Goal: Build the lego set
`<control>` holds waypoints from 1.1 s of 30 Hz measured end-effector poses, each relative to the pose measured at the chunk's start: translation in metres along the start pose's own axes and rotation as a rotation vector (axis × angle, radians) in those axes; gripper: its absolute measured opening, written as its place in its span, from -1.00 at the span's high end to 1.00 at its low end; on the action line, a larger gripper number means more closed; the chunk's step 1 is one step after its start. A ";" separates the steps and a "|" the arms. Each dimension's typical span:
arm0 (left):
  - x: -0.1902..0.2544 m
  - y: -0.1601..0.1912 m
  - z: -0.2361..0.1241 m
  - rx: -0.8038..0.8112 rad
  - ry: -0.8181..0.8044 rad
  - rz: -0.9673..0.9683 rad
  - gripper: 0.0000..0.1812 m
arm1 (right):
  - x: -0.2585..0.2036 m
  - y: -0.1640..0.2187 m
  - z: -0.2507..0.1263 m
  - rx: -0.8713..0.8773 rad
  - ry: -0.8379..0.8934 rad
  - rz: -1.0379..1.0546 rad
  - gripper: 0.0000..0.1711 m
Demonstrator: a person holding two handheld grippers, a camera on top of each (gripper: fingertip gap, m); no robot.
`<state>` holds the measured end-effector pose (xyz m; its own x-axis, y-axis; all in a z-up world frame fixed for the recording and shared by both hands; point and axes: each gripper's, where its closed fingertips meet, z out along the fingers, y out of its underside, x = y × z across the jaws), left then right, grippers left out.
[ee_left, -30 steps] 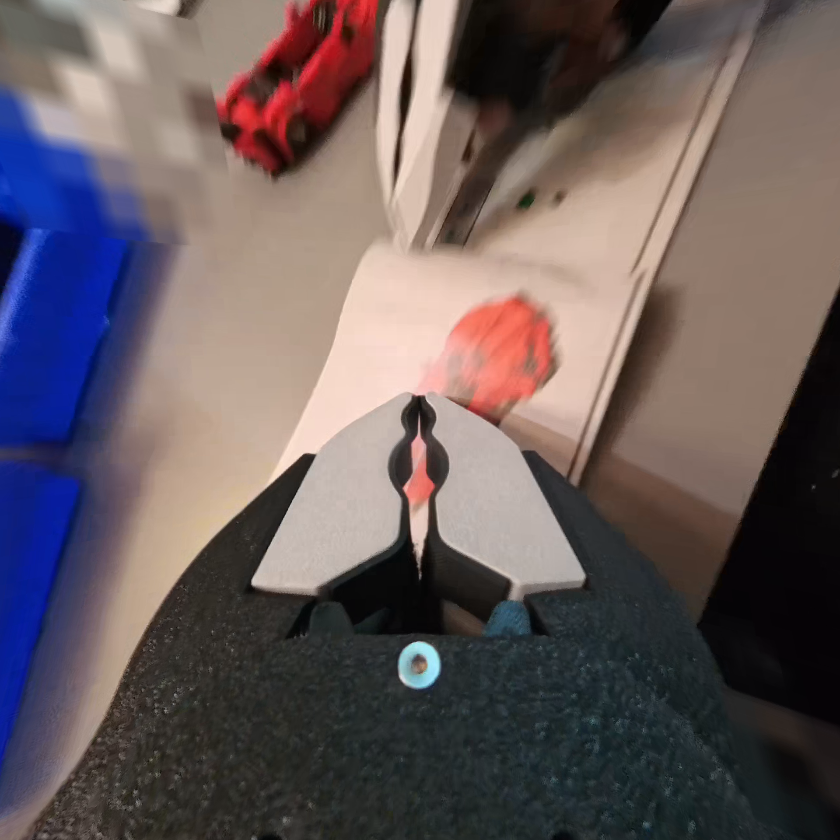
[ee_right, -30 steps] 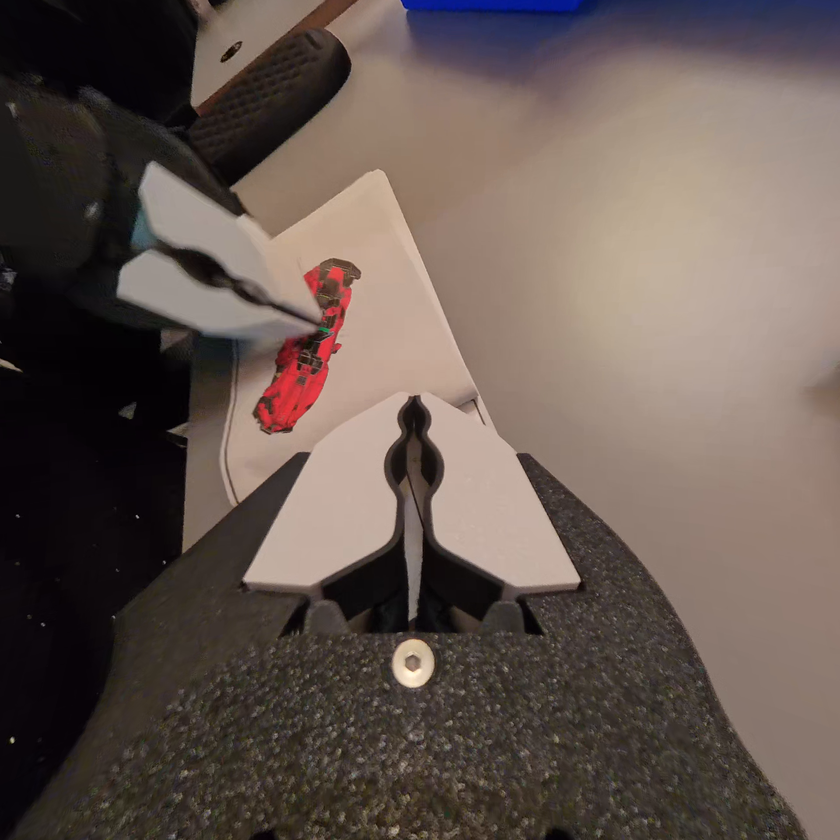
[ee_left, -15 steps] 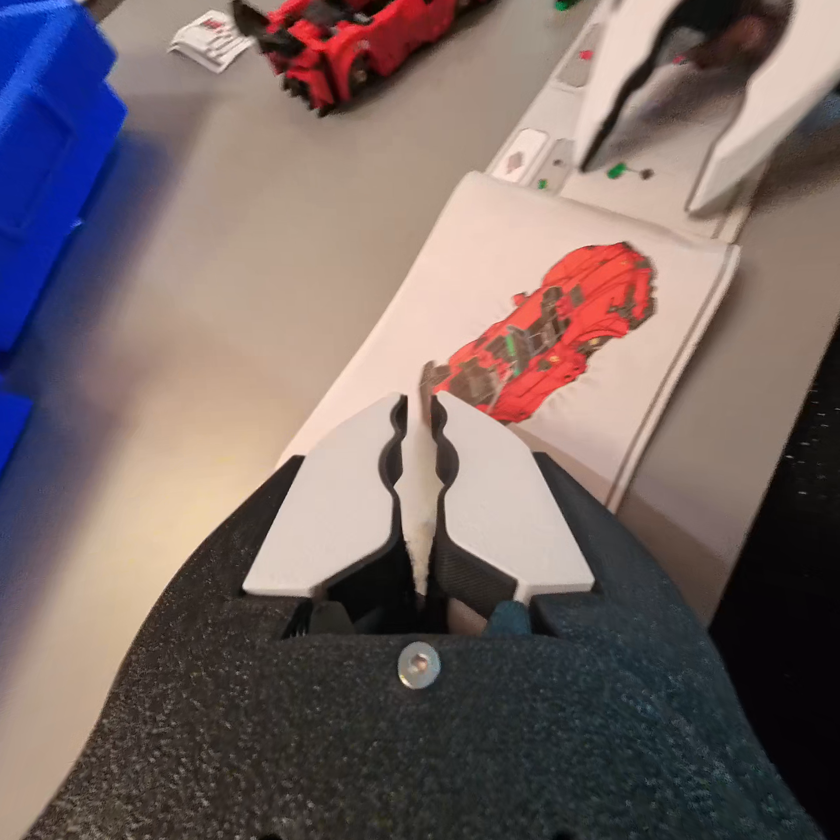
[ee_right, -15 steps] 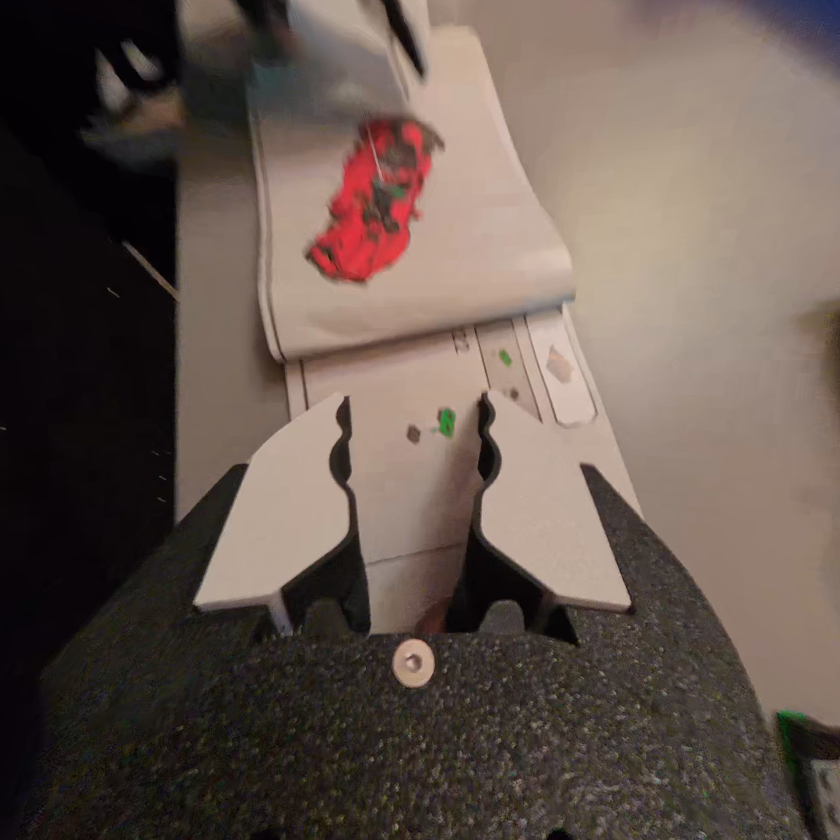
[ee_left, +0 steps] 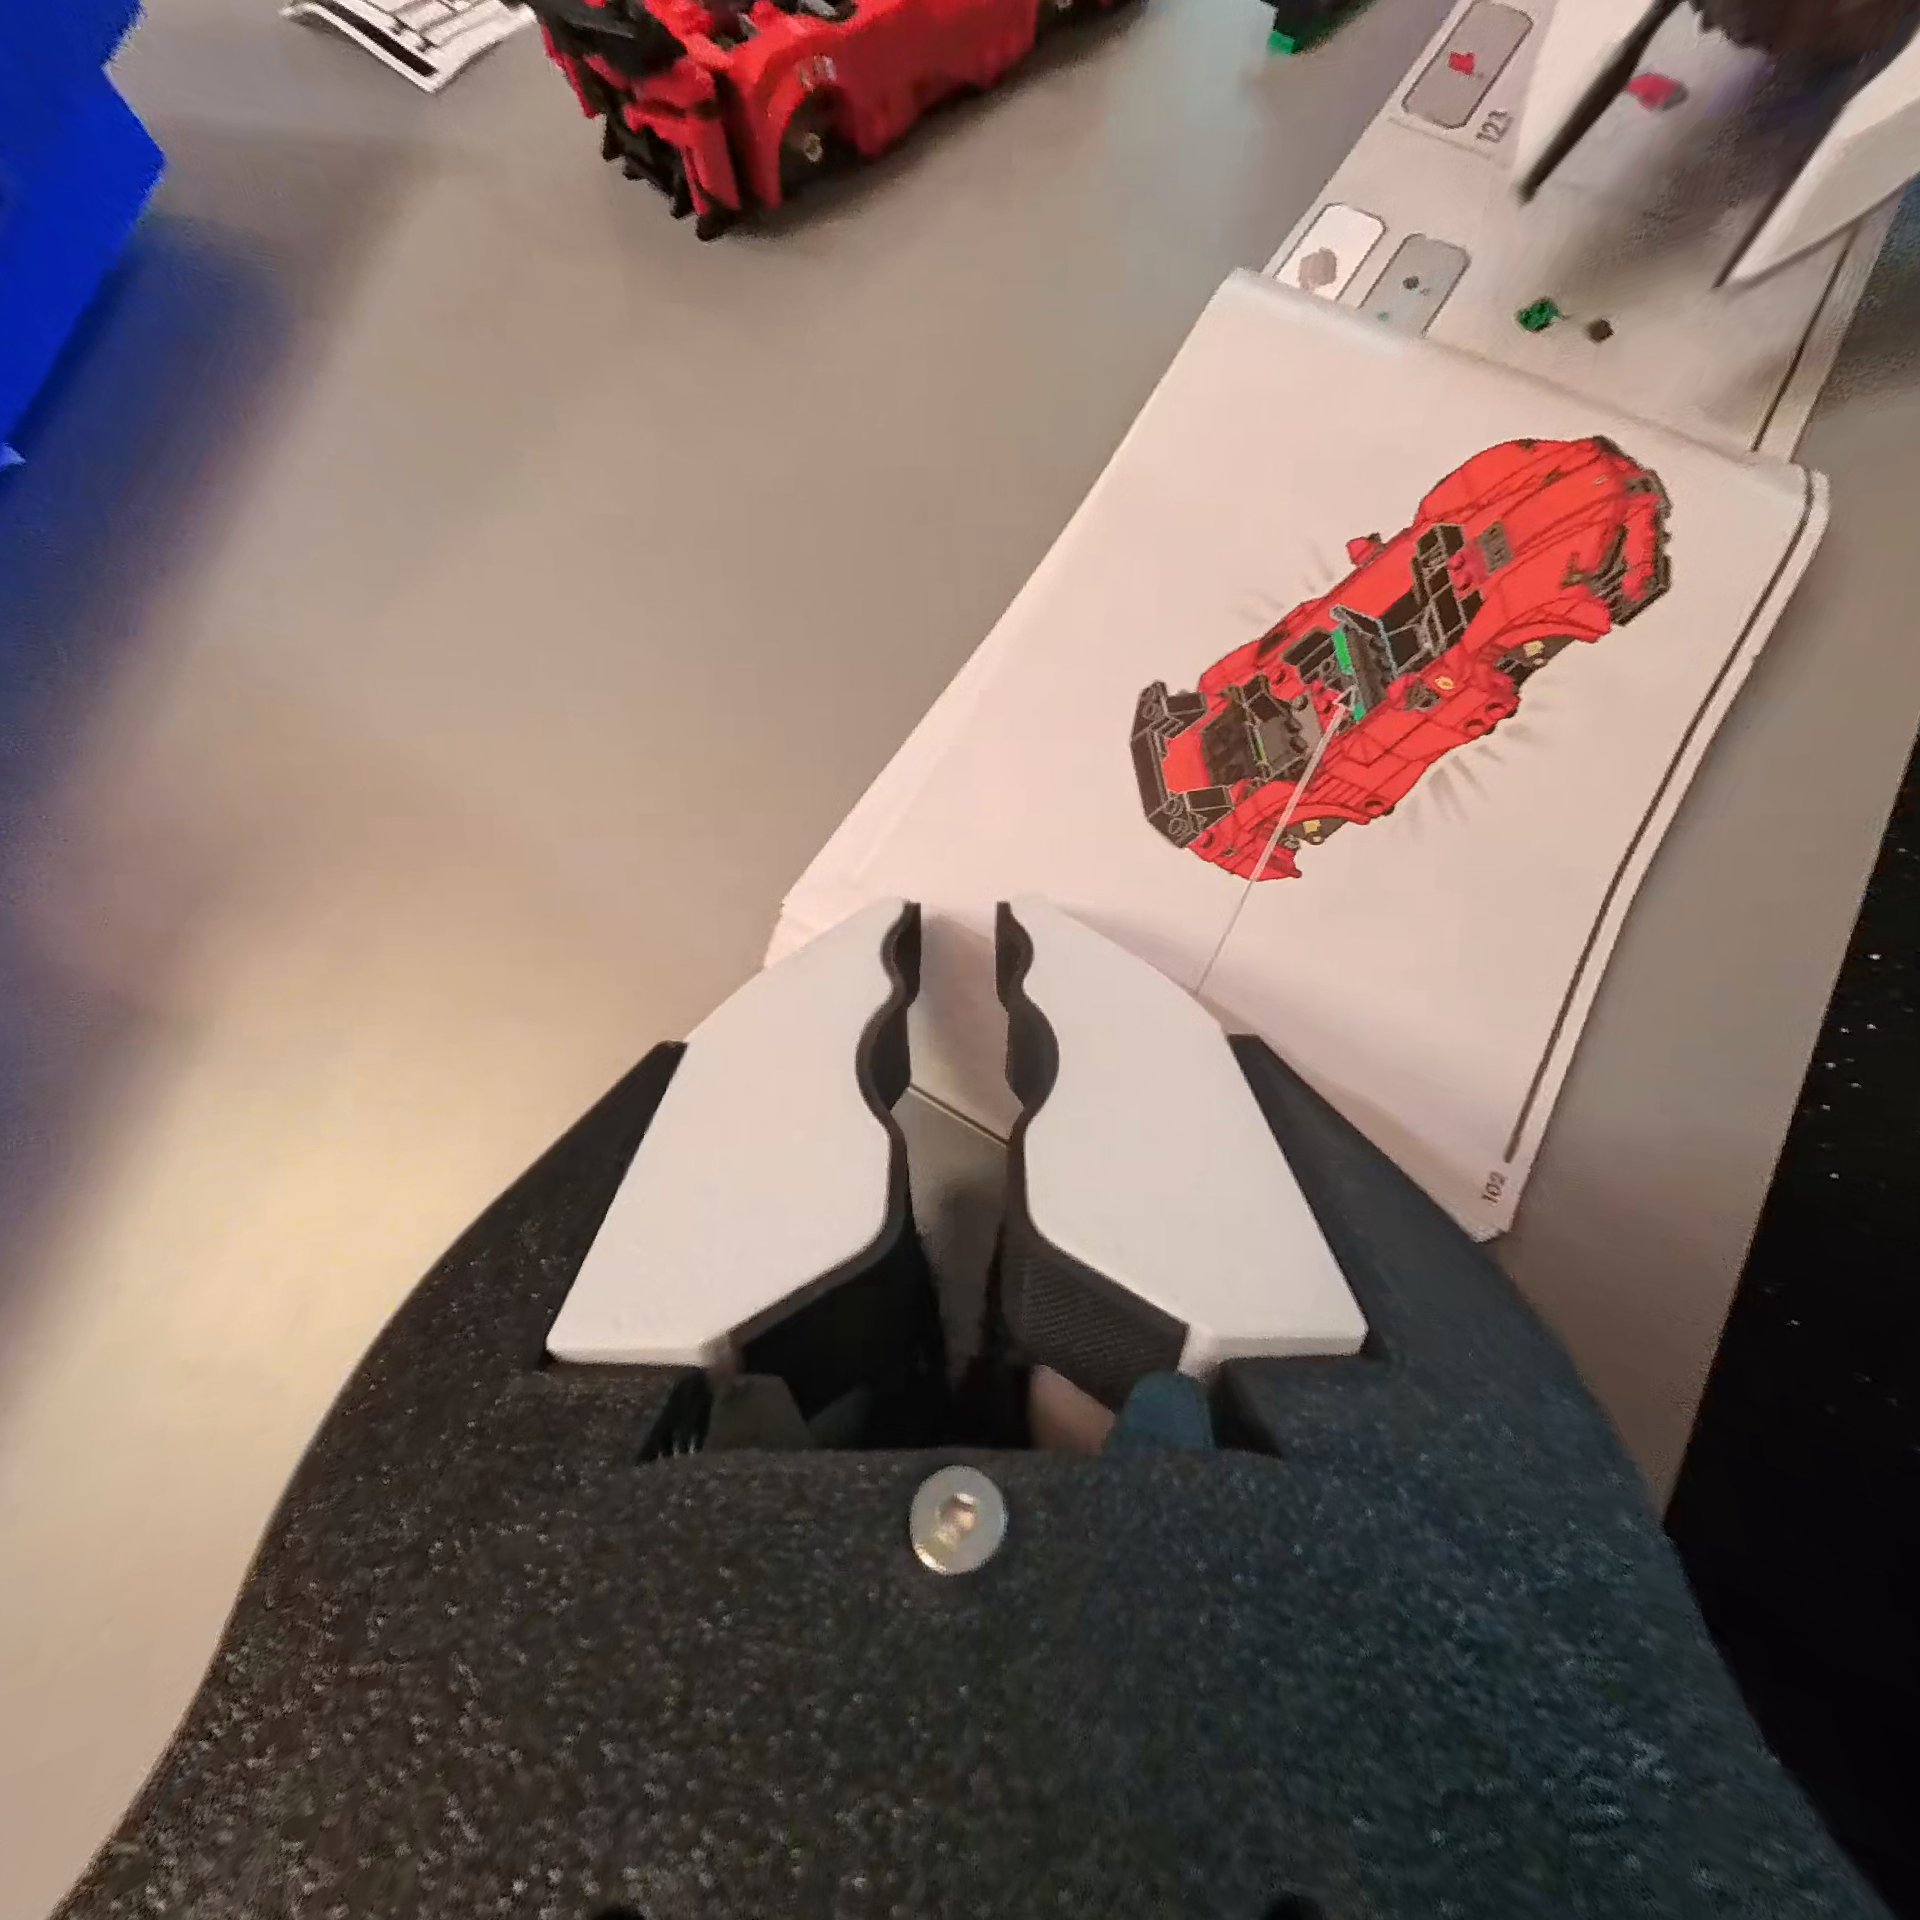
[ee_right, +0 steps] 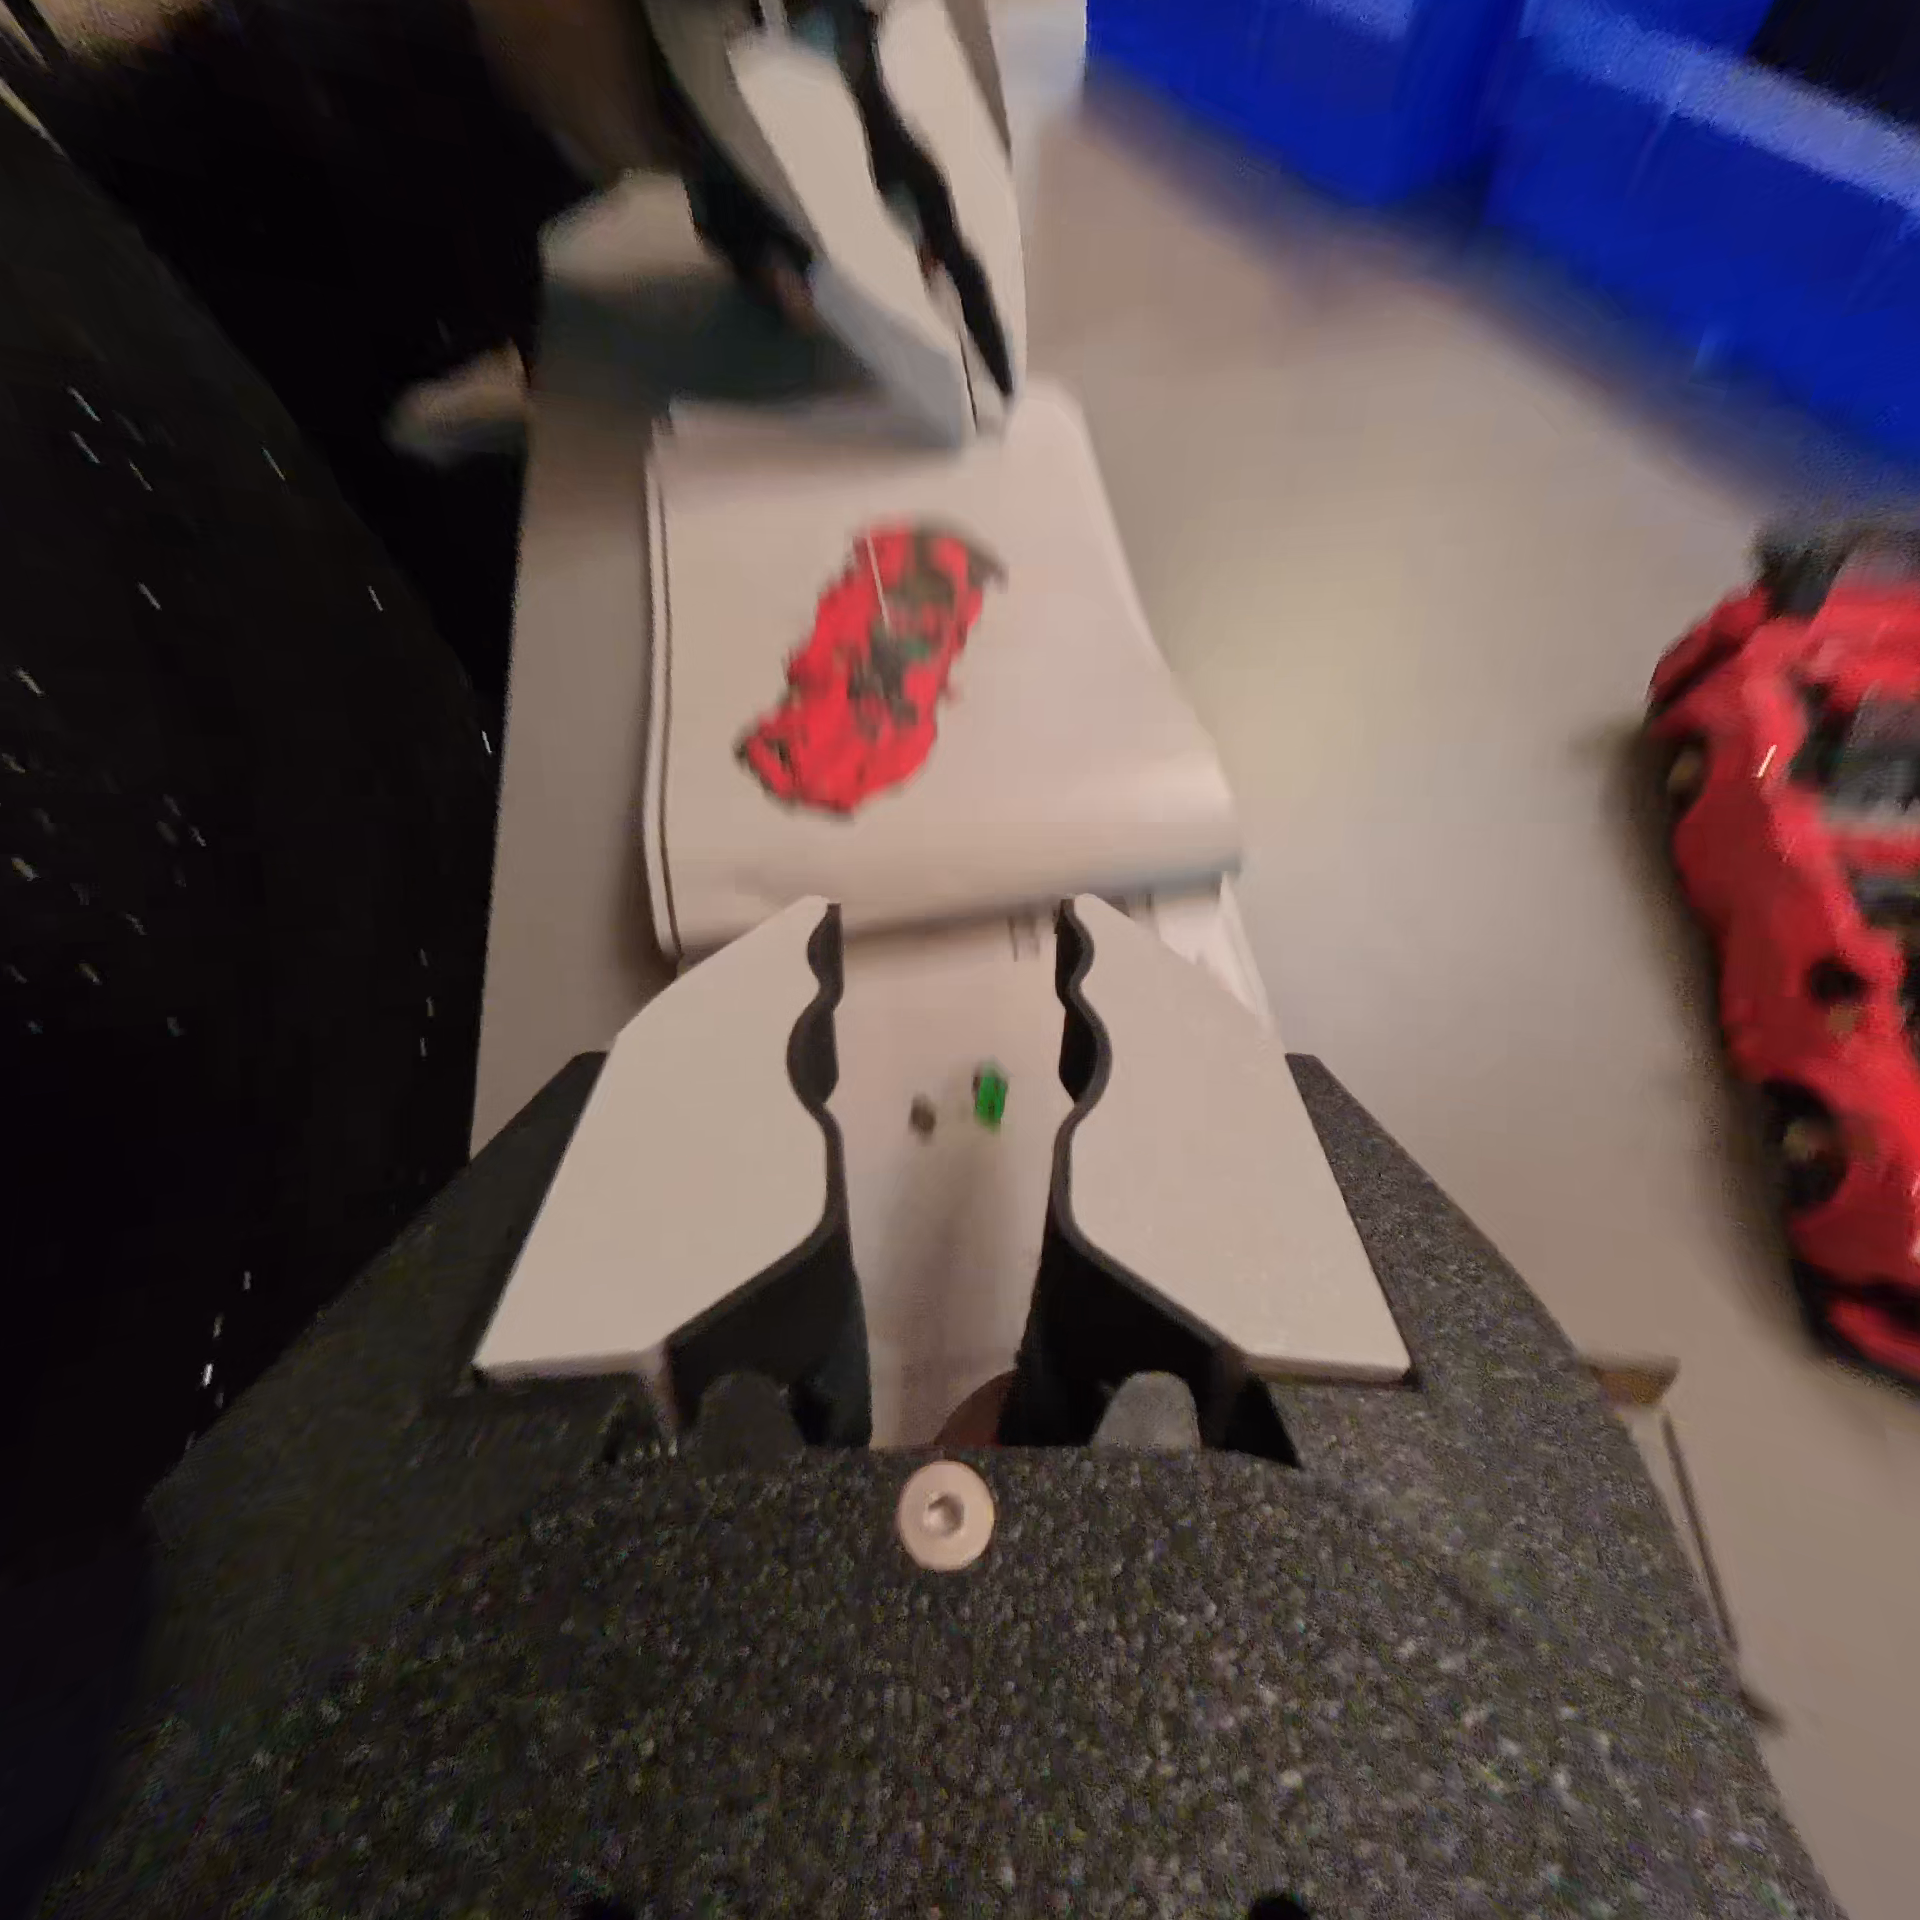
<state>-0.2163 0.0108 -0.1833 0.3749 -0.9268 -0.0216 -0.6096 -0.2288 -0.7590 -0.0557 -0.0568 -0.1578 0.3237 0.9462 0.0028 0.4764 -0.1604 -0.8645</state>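
Two grey-fingered claws work over a pale grey worktop [ee_left: 520, 623], both gripping nothing. Going left to right in the left wrist view: a blue plastic bin [ee_left: 62, 208] sits at the far left edge; a small printed white paper slip [ee_left: 400, 31] lies near the top; just right of it stands the partly built red and black lego car [ee_left: 810, 94]. Lower down, the left claw [ee_left: 956, 920] stands narrowly parted, its tips over the near corner of the open white instruction booklet [ee_left: 1299, 935], whose curled page bears a picture of a red car. On the flat page beyond lie a tiny green lego piece [ee_left: 1538, 314] and a tiny dark lego piece [ee_left: 1600, 330], close together. The right claw [ee_left: 1621, 229], blurred, hangs above that page.

In the right wrist view the right claw [ee_right: 943, 920] is spread wide, with the green piece [ee_right: 989, 1099] and dark piece [ee_right: 922, 1117] lying on the page between its fingers, untouched. The car [ee_right: 1808, 956] sits at the right, well apart from the booklet.
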 end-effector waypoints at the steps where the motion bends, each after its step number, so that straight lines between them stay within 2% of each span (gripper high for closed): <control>1: -0.003 -0.002 -0.002 0.009 -0.009 0.004 0.86 | -0.001 -0.013 0.002 0.060 -0.006 -0.023 0.54; 5: -0.015 -0.013 -0.003 0.038 -0.018 0.021 0.86 | -0.004 -0.021 0.025 0.058 -0.053 -0.089 0.49; 9: -0.024 -0.010 0.007 0.009 -0.004 0.012 0.85 | -0.005 0.002 0.044 -0.100 -0.089 -0.085 0.49; 26: -0.027 -0.004 0.015 -0.004 0.030 -0.067 0.81 | -0.004 0.002 0.046 -0.110 -0.044 -0.100 0.46; 28: -0.027 -0.004 0.015 -0.005 0.032 -0.076 0.79 | -0.004 -0.009 0.033 -0.041 -0.030 -0.078 0.45; 30: -0.028 -0.004 0.015 -0.005 0.033 -0.083 0.78 | 0.014 -0.020 0.002 -0.005 0.061 -0.017 0.49; 33: -0.028 -0.004 0.015 -0.006 0.039 -0.088 0.78 | 0.065 0.000 -0.061 -0.170 0.276 0.133 0.70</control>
<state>-0.2138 0.0417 -0.1894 0.4001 -0.9137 0.0704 -0.5796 -0.3118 -0.7529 0.0154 -0.0124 -0.1268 0.5901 0.8057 0.0515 0.5366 -0.3437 -0.7707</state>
